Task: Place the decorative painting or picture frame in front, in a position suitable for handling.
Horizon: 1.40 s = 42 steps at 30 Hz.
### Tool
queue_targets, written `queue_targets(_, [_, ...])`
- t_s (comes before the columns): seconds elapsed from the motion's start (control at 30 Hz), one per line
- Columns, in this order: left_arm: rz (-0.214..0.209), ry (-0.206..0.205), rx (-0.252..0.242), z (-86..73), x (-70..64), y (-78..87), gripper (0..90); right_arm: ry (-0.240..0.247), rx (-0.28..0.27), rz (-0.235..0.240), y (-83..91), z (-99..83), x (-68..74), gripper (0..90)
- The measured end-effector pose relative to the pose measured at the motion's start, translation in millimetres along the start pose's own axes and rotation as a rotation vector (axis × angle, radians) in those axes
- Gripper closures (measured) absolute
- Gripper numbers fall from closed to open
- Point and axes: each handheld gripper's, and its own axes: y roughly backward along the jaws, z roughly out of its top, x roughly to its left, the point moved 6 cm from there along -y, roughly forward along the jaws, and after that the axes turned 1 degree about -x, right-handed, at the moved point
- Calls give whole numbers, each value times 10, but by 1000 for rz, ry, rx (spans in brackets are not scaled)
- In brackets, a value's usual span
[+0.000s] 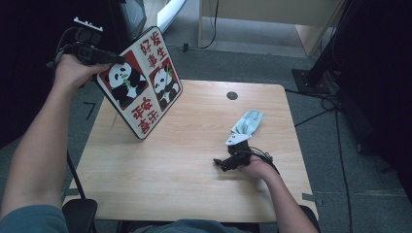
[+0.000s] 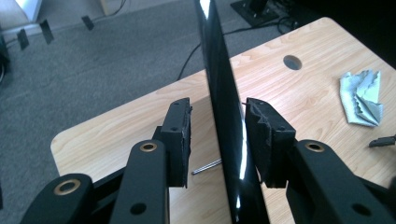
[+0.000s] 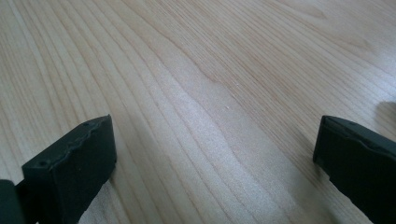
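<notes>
Panda board [image 1: 141,80] stands tilted on its lower corner at the table's [image 1: 194,184] far left, its upper edge between the fingers [image 2: 180,140] of the left gripper [image 1: 90,51]; one finger seems to touch it while a gap shows beside the other, so I cannot tell whether the hold is firm. Right gripper [image 1: 228,161] rests low over bare wood at the near right, fingers spread wide and holding nothing, with a pale cloth [image 1: 245,124] just beyond it. My worry is slippage (the board is glossy and held only at one edge): a loose hold could let it swing, skid on its corner, or fall flat.
</notes>
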Motion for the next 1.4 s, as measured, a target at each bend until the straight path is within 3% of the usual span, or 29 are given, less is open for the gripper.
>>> queue_targets(0.37, [4,-33,110,167,-27,-159,678,-1,1,1,1,-1,6,0])
queue_targets(0.47, [-13,-22,125,185,-14,-178,693,0,0,2,1,-1,7,0])
queue_targets(0.6, [-40,-32,194,206,-8,-252,700,0,1,2,1,-1,8,0])
queue_targets(0.67, [-49,-47,205,212,-30,-271,735,0,0,2,1,-1,8,0])
queue_targets(0.7, [-67,-26,223,209,-38,-283,746,0,1,2,1,-1,8,0])
queue_targets(0.9, [-68,48,261,217,-54,-282,786,-2,1,2,2,-1,14,0])
queue_targets(1.13, [-45,56,284,281,-190,-279,796,-3,1,2,2,-1,14,0])
queue_targets(1.2, [-49,72,268,321,-232,-245,800,-3,1,2,2,-1,14,0])
queue_targets(1.27, [-47,70,277,329,-261,-230,801,-3,2,3,3,-2,14,0])
queue_targets(1.3, [-37,34,291,338,-323,-201,801,-2,2,3,4,-2,13,0])
queue_targets(1.4, [-24,6,307,350,-423,-143,801,-2,2,3,3,-2,13,0])
